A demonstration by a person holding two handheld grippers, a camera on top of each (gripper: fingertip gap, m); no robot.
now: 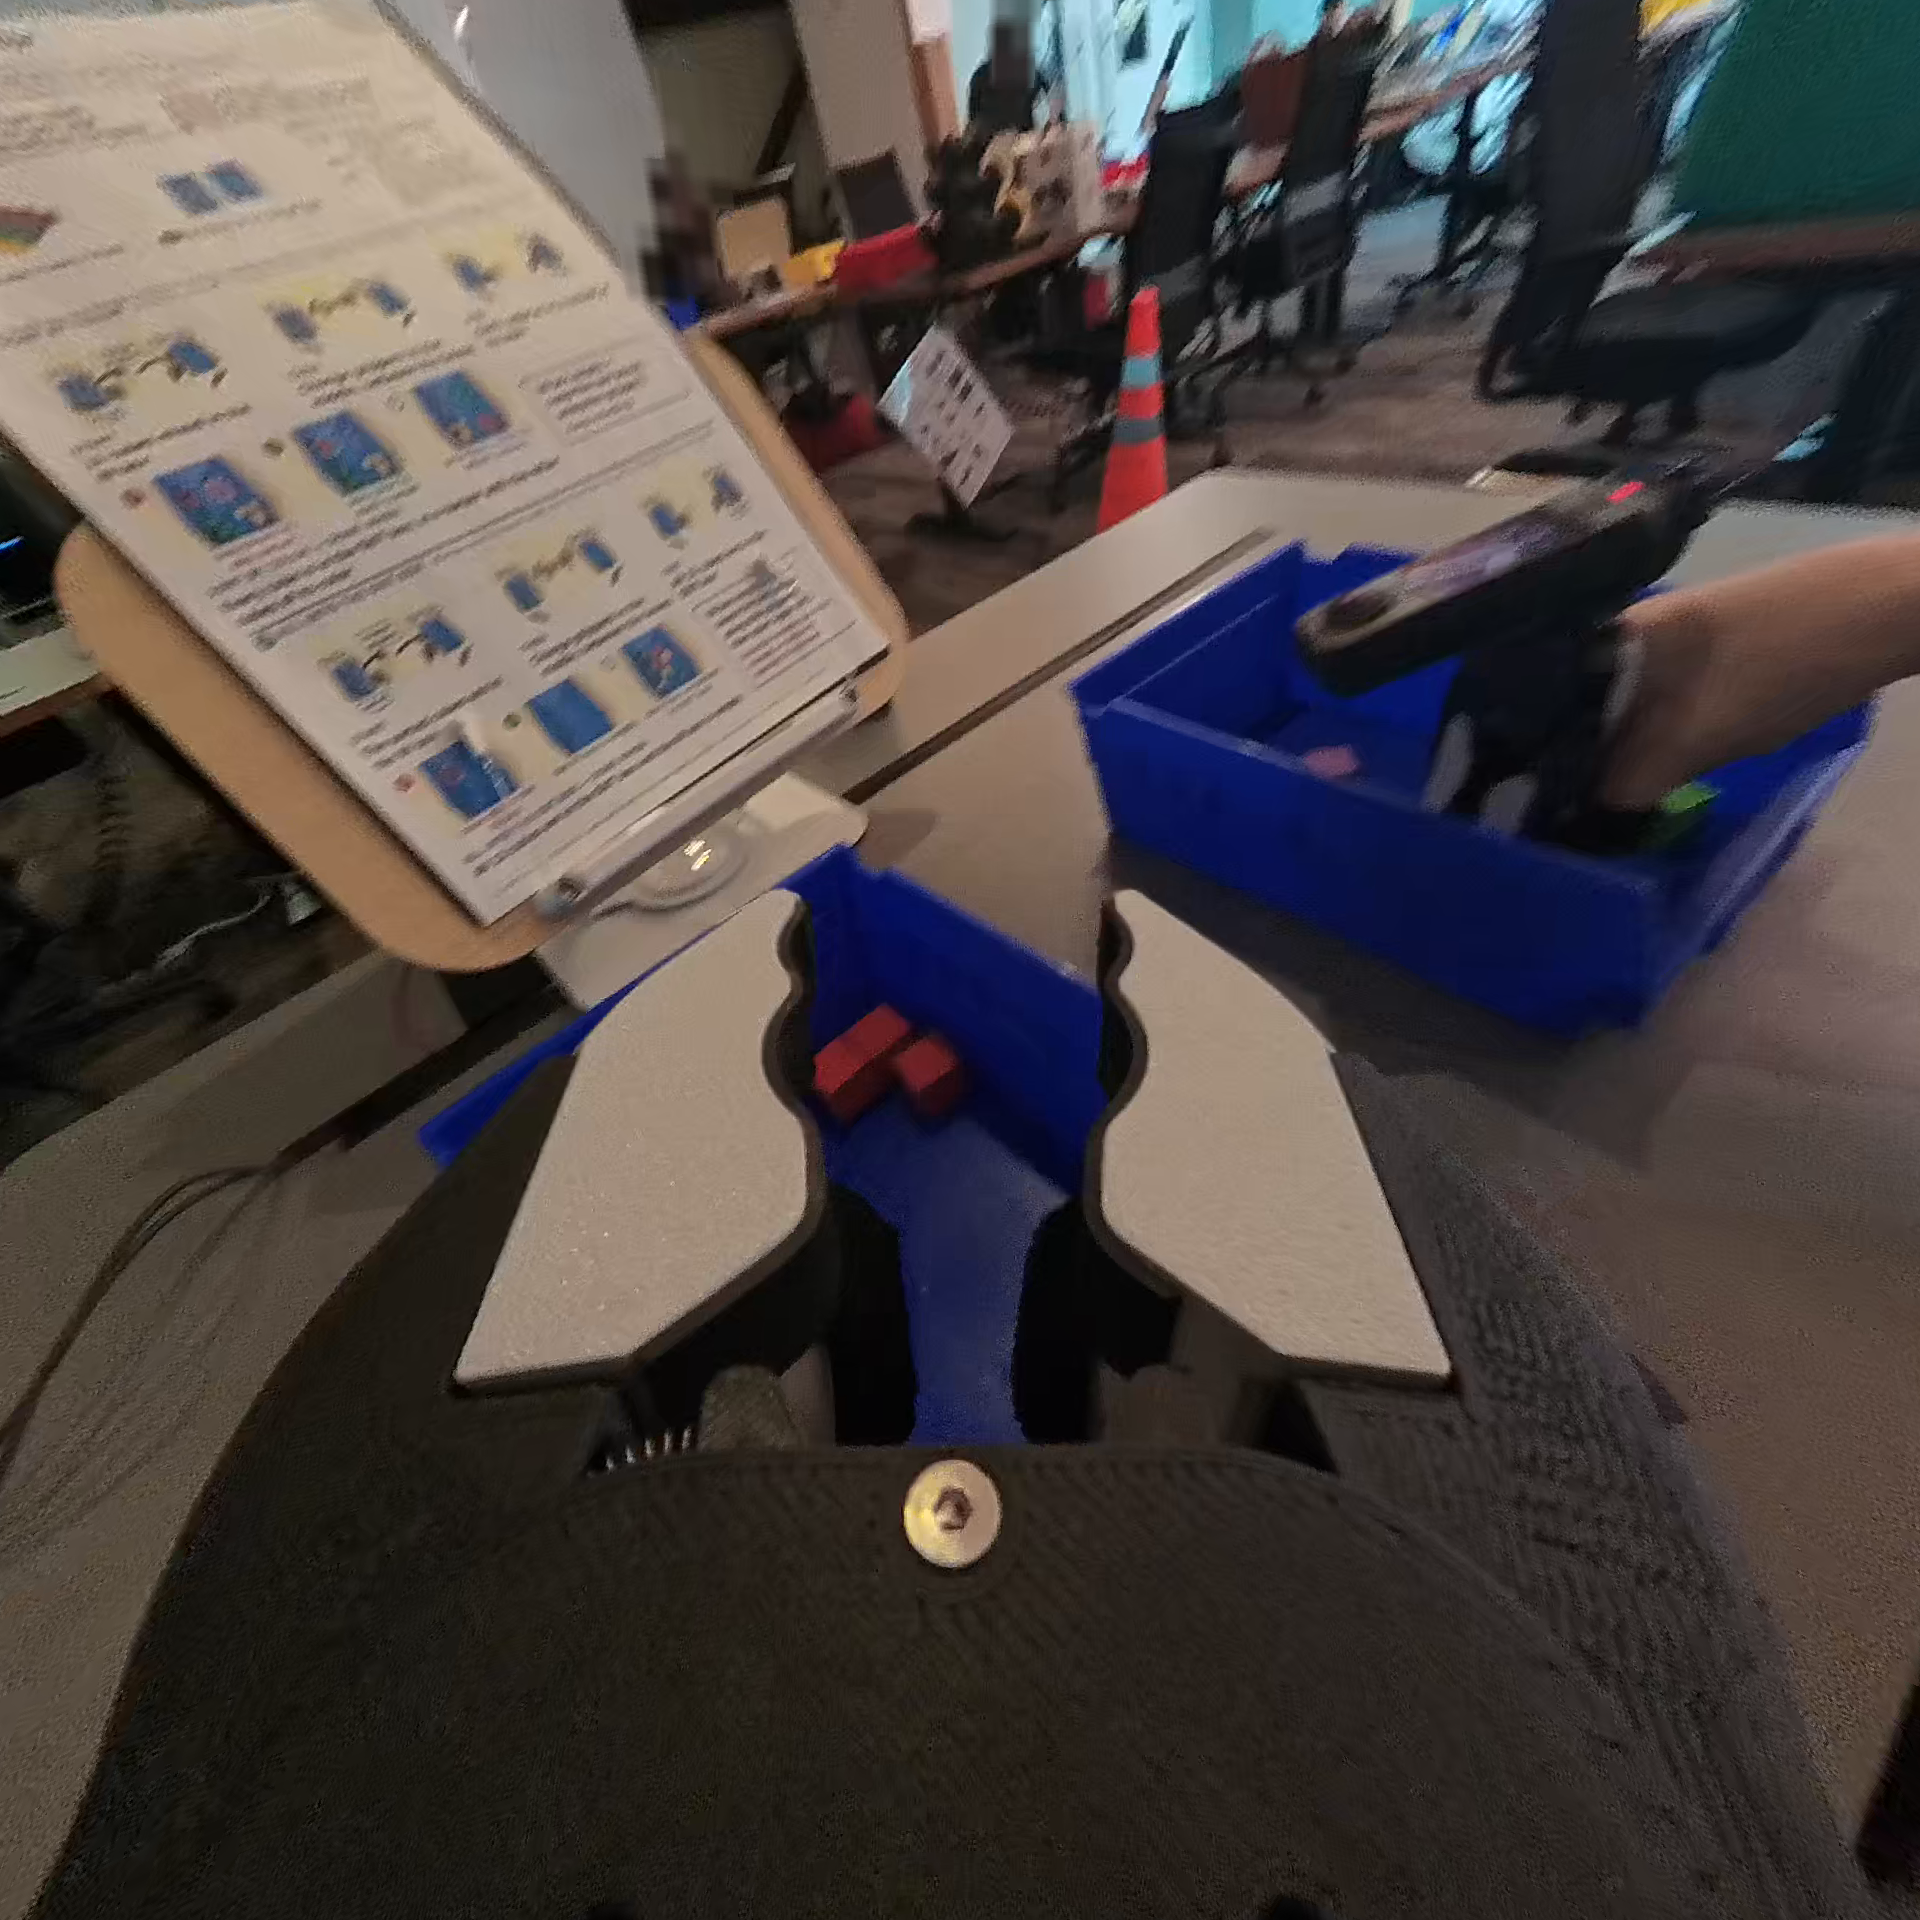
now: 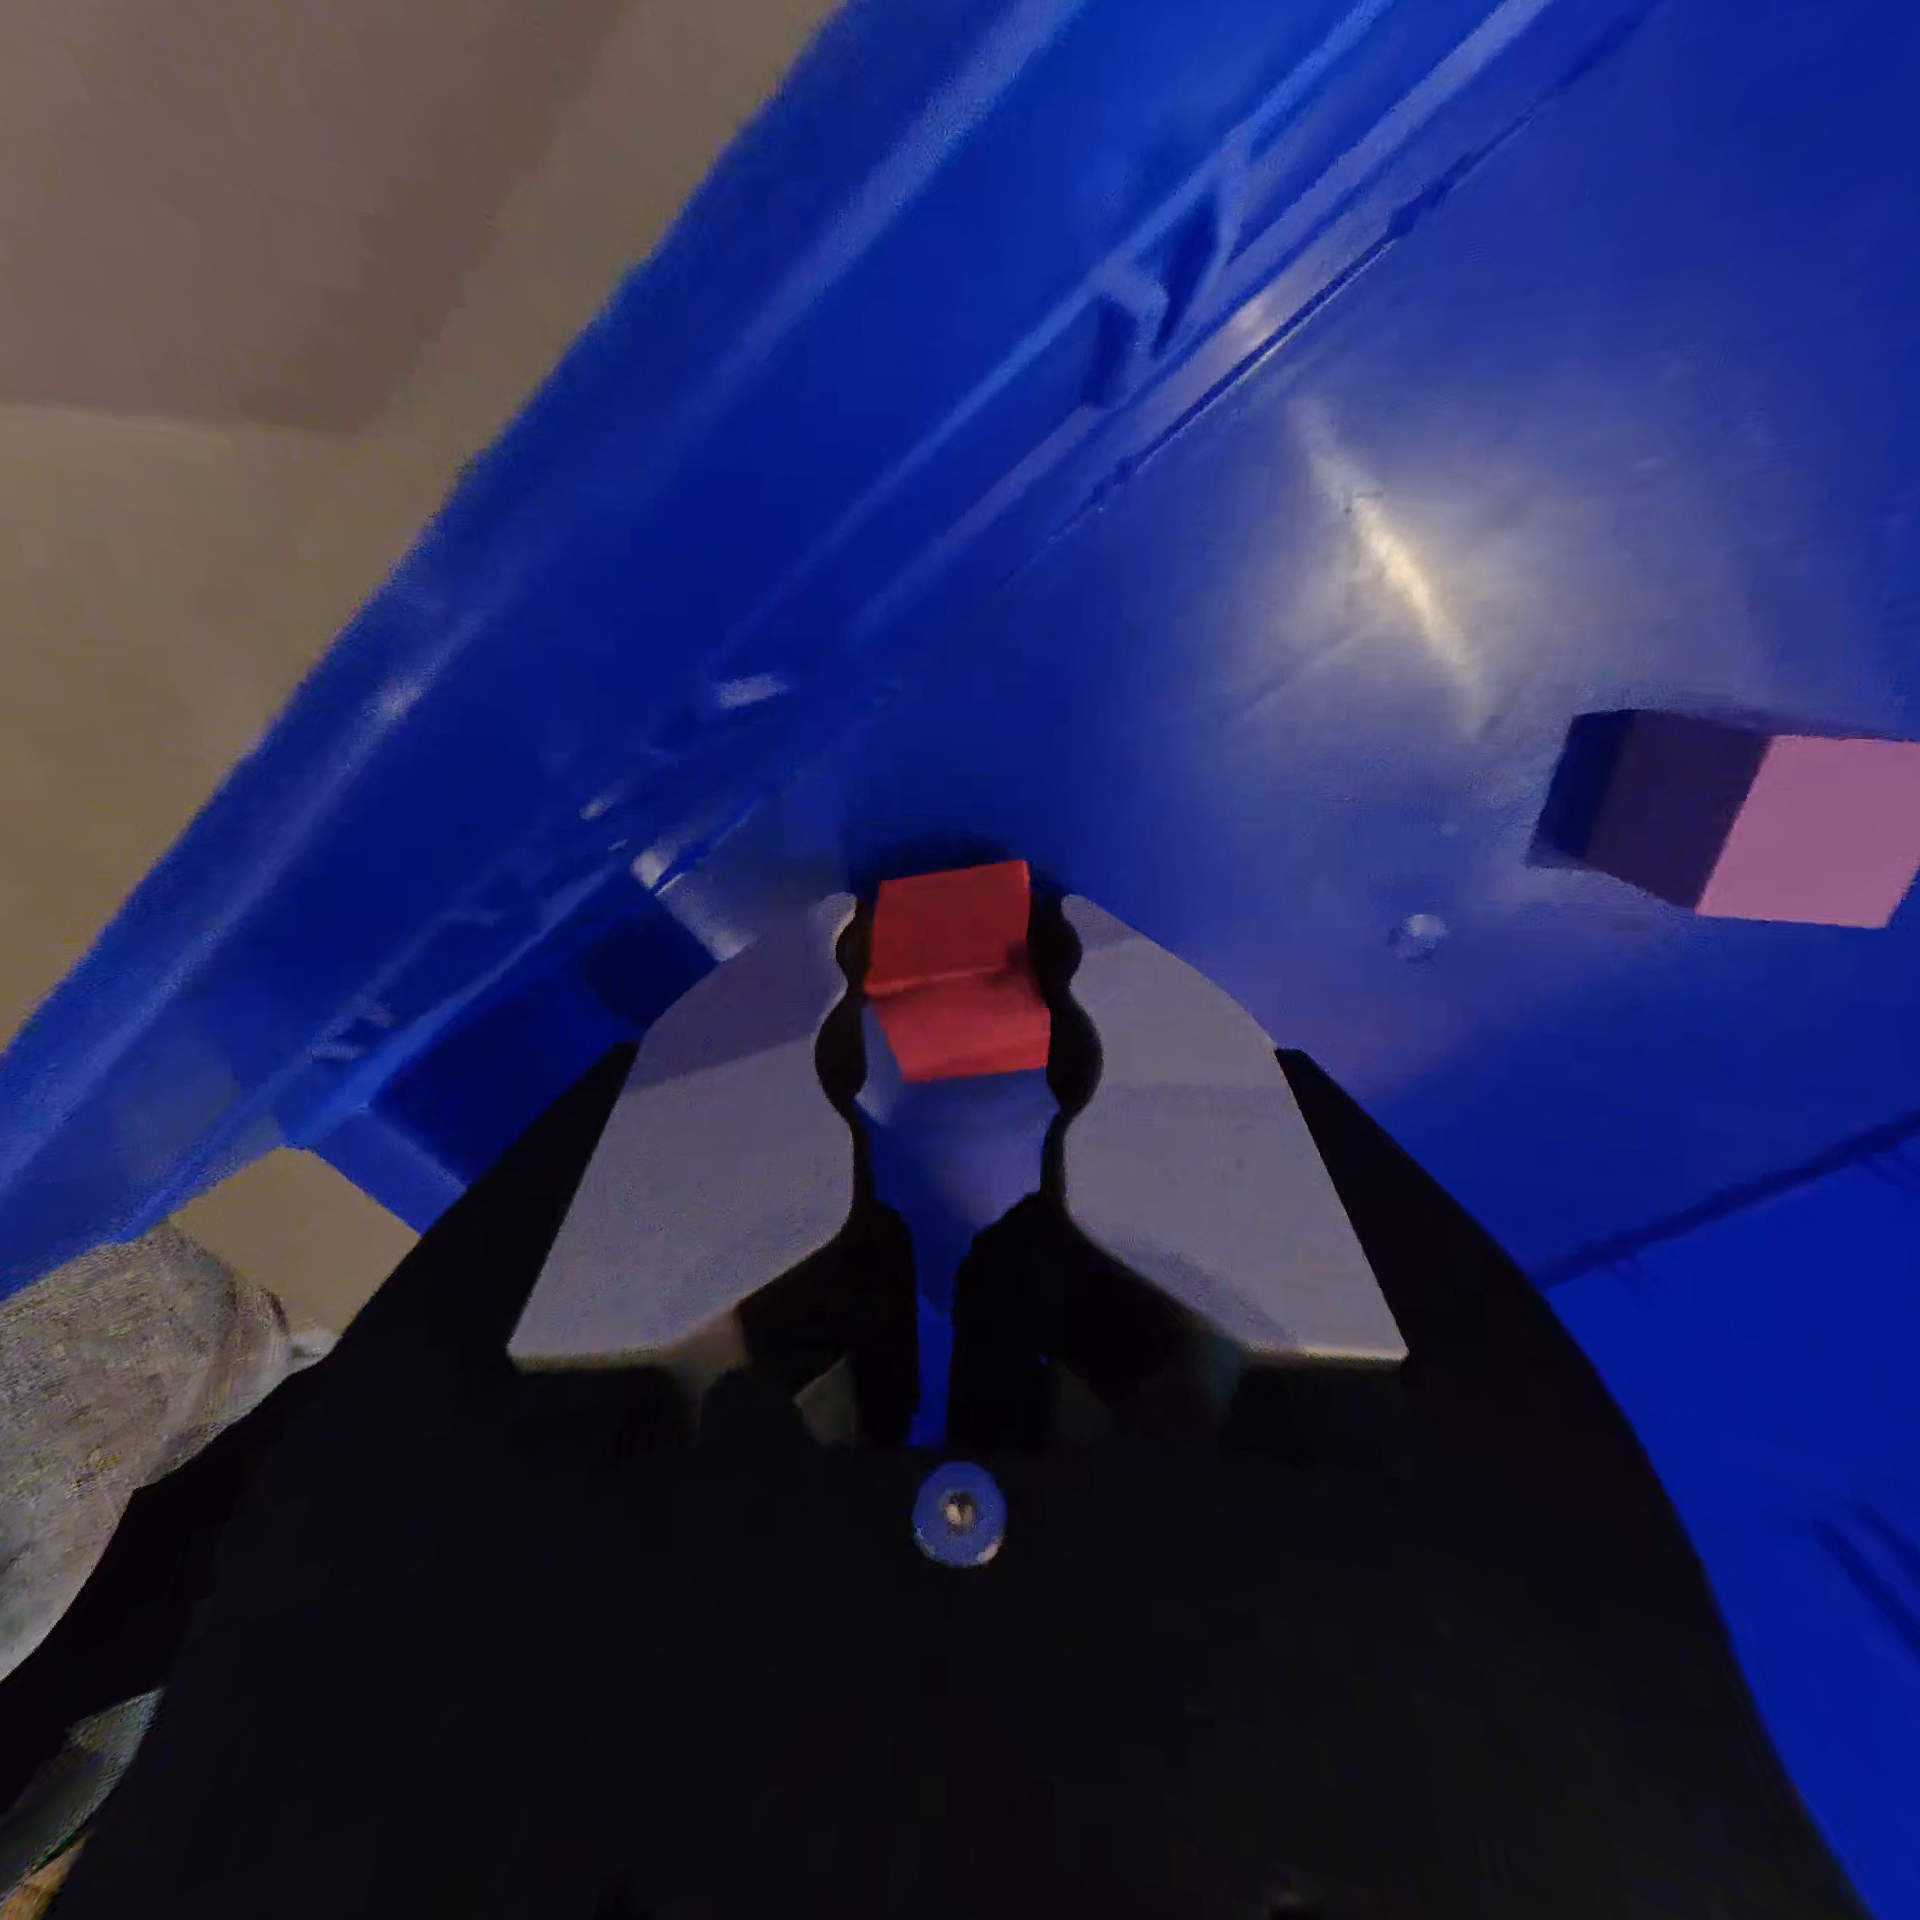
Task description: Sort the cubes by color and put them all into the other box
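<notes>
My left gripper (image 1: 951,935) is open and empty, held over a small blue bin (image 1: 935,956) that has two red blocks (image 1: 883,1060) lying on its floor. My right gripper (image 2: 956,925) is shut on a red block (image 2: 951,961) inside a second, larger blue bin (image 2: 1351,520). A pink-purple block (image 2: 1745,821) lies on that bin's floor to the right. In the left wrist view the right gripper (image 1: 1527,769) reaches down into the larger bin (image 1: 1351,821), held by a hand (image 1: 1745,665), with a green block (image 1: 1683,805) beside it.
A tilted stand with a printed instruction sheet (image 1: 395,436) stands at the back left of the beige table (image 1: 997,769). An orange traffic cone (image 1: 1138,416), chairs and cluttered tables stand on the floor beyond. A cable (image 1: 114,1278) runs along the left.
</notes>
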